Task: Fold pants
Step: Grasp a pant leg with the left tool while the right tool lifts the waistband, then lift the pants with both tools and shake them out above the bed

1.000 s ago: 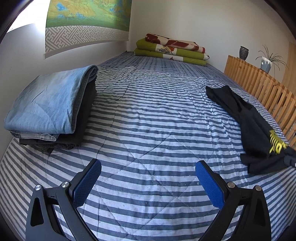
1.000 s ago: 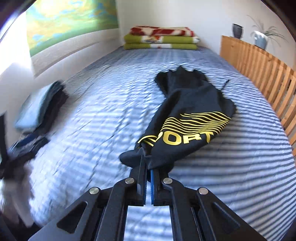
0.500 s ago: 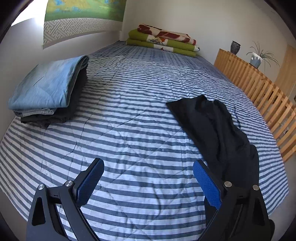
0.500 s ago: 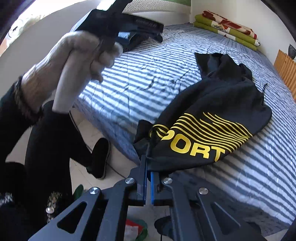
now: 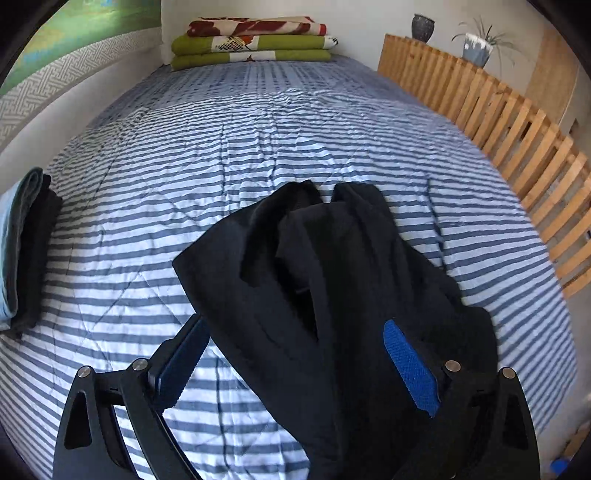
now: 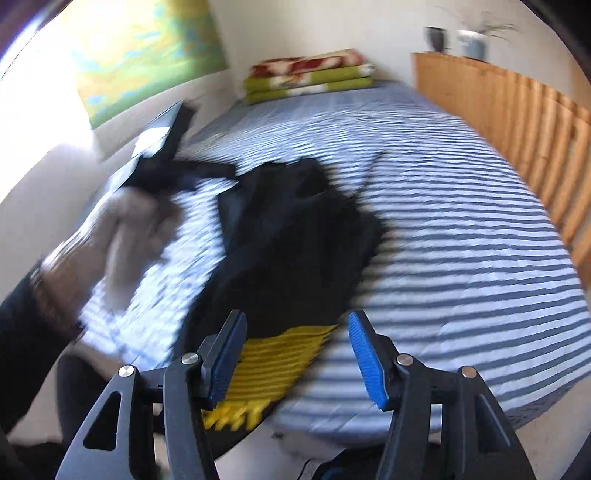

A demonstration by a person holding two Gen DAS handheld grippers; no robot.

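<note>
Black pants (image 5: 332,266) lie crumpled on the striped quilt (image 5: 184,155), near the bed's front edge. My left gripper (image 5: 295,365) is open and low over them, with black cloth lying between its blue pads (image 5: 410,369). In the blurred right wrist view the pants (image 6: 295,240) show a yellow print (image 6: 273,362) at the near end, which hangs over the bed edge. My right gripper (image 6: 295,360) is open just above that print and holds nothing. A gloved hand (image 6: 125,229) carries the left gripper at the left of that view.
A folded pile of jeans and dark pants (image 5: 18,243) sits at the bed's left edge. Folded green and red blankets (image 5: 255,40) lie at the far end. A wooden slatted rail (image 5: 517,140) runs along the right, with a vase (image 5: 423,26) and plant pot (image 5: 476,48) behind it.
The right gripper has opened and let go of the pants' printed end. The left gripper, open throughout, has swung right and down over the black pants.
</note>
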